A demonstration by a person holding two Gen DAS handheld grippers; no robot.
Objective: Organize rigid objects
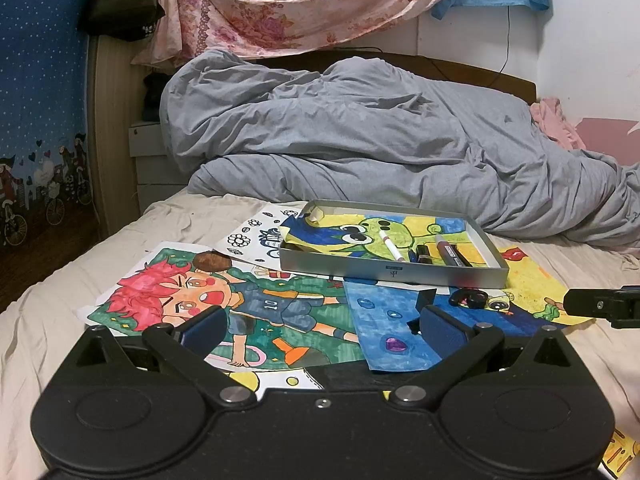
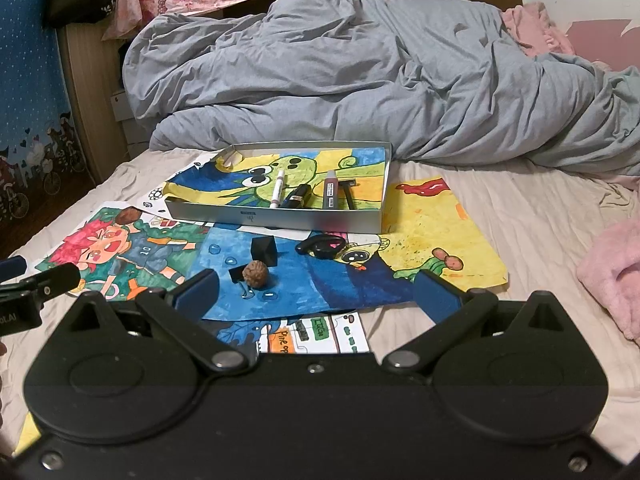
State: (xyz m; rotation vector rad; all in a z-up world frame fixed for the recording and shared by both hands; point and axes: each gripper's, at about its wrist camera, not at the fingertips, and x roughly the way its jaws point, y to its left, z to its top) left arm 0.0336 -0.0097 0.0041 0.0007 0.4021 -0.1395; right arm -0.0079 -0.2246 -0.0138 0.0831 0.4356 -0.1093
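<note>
Bed (image 2: 520, 216) strewn with coloured drawings (image 2: 436, 236), grey duvet (image 2: 360, 72) heaped behind. Metal tray (image 2: 280, 218) on the drawings, holding white marker (image 2: 277, 190), maroon marker (image 2: 330, 189), black lipstick tube (image 2: 298, 196). Just in front of tray: black cube (image 2: 264, 251), black scissors (image 2: 322, 245), walnut (image 2: 255, 275) touching a black binder clip (image 2: 237, 275) on the blue drawing. Second walnut (image 1: 211, 260) on the red-haired drawing. Left gripper (image 1: 320, 326) and right gripper (image 2: 316, 294) both low over the drawings, fingers (image 2: 198, 292) spread wide, gripping nothing.
</note>
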